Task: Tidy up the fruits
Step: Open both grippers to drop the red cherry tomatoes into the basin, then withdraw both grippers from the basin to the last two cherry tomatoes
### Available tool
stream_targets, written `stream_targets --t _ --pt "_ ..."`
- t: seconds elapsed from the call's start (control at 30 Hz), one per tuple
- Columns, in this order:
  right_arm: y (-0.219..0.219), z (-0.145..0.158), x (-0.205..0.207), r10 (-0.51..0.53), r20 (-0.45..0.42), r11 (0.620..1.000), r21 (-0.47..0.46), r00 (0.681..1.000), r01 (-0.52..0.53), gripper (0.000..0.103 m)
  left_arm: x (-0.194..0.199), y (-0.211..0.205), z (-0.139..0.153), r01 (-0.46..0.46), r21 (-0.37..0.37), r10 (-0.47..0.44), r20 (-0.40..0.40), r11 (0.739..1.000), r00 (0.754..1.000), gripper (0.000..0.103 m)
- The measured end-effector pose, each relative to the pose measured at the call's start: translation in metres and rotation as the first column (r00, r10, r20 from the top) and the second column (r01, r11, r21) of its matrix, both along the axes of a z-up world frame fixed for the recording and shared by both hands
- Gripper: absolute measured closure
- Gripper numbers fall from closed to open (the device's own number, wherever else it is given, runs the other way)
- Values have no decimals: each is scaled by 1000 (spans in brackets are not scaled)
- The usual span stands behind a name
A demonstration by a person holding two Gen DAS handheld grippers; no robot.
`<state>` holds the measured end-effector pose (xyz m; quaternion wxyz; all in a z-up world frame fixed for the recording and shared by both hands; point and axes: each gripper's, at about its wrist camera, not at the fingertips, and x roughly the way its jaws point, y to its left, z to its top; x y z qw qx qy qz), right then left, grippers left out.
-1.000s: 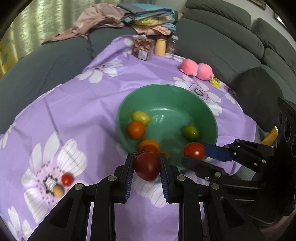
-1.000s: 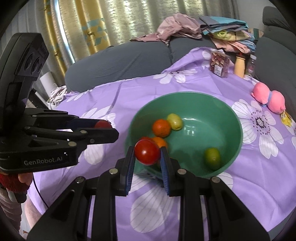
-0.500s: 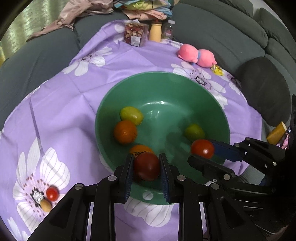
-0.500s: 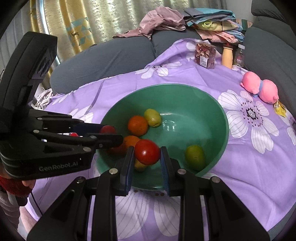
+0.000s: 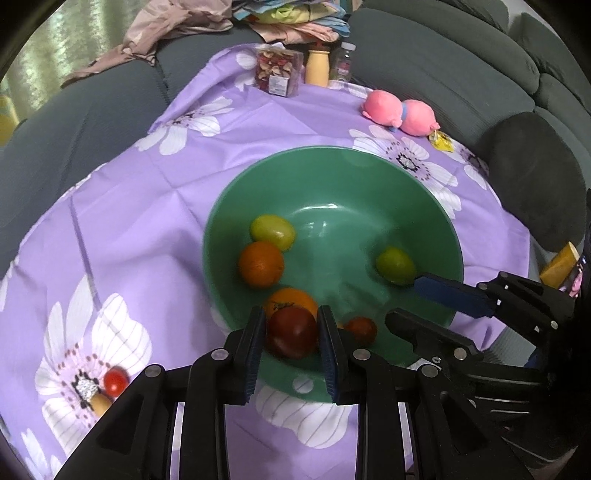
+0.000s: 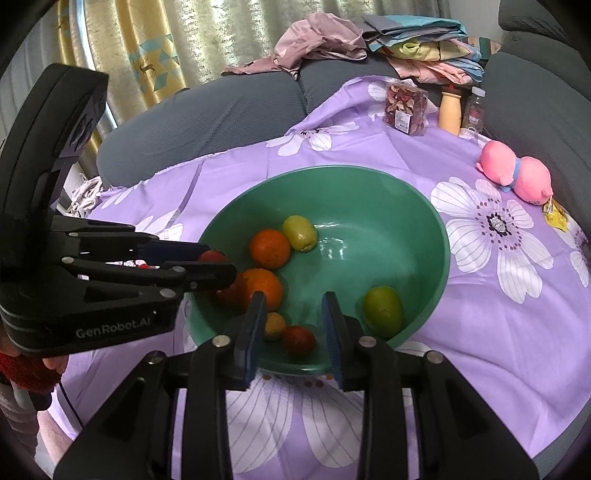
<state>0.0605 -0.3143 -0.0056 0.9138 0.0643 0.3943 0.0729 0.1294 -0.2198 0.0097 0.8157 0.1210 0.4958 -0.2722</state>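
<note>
A green bowl [image 5: 424, 199] [image 6: 406, 184] on the purple flowered cloth holds two oranges [image 5: 260, 264], two green fruits [image 5: 395, 266] and a small yellowish fruit [image 6: 275, 325]. My left gripper [image 5: 291, 328] is shut on a dark red tomato [image 5: 291, 332] above the bowl's near rim; the right wrist view shows the left gripper [image 6: 218, 266] at the left. The jaws of my right gripper [image 6: 293, 317] are opening. A red tomato [image 6: 299, 339] lies loose in the bowl beneath them, and the pads do not touch it. A small red tomato [image 5: 115, 382] and a tan fruit [image 5: 99, 404] lie on the cloth.
A pink plush toy [image 5: 400, 112], a clear box of dried petals [image 5: 277, 72] and two bottles [image 5: 317, 66] stand at the cloth's far edge. Grey sofa cushions [image 5: 443, 74] ring the table, with piled clothes [image 5: 184, 29] behind. A person's hand in a red cuff [image 6: 26, 369] holds the left gripper.
The right gripper's jaws have parted and its red tomato has dropped into the bowl. The left gripper has come forward over the bowl's near rim, still holding its tomato.
</note>
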Motion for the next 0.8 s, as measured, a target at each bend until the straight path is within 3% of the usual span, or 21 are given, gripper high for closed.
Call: stream_targets --t 0.13,0.3,0.43,0.8 --pt "2 4 -4 3 6 1000 -2 1000 -3 63 -3 10 7 -26 -10 26 15 1000 1000 58" --pt "7 9 -12 8 16 1000 -10 1000 -8 61 -11 25 16 -55 -27 56 32 998 998 57" --pt "15 16 -19 28 26 999 -21 999 -28 57 -20 39 19 -80 -34 81 39 996 996 40" --pt "53 31 -32 124 48 991 -53 991 -121 50 -44 106 19 -224 -69 227 34 972 973 40"
